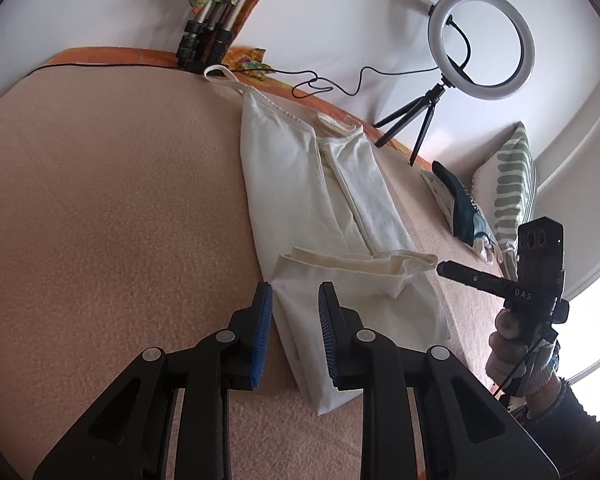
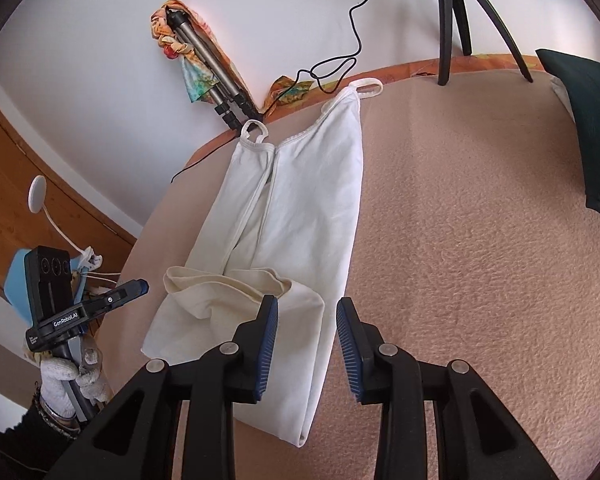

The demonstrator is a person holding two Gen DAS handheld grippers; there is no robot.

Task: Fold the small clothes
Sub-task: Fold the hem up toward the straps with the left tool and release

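Note:
A white strappy top (image 1: 296,168) lies flat on the peach blanket (image 1: 100,220), its sides folded in lengthwise and its straps toward the wall. The lower hem (image 1: 340,276) is turned up in a loose fold. My left gripper (image 1: 295,292) is open just above the near left edge of the top, with the cloth lying below the gap and nothing pinched. In the right wrist view the same top (image 2: 300,200) shows, and my right gripper (image 2: 307,304) is open over its near right edge by the turned-up hem (image 2: 220,292). Each gripper shows from the side in the other's view.
A ring light on a small tripod (image 1: 482,44) stands at the far edge, its cable trailing along the wall. Folded tripod legs (image 1: 204,40) with a colourful cloth lean against the wall. A striped cushion (image 1: 512,184) and a dark garment (image 1: 464,208) lie to the right.

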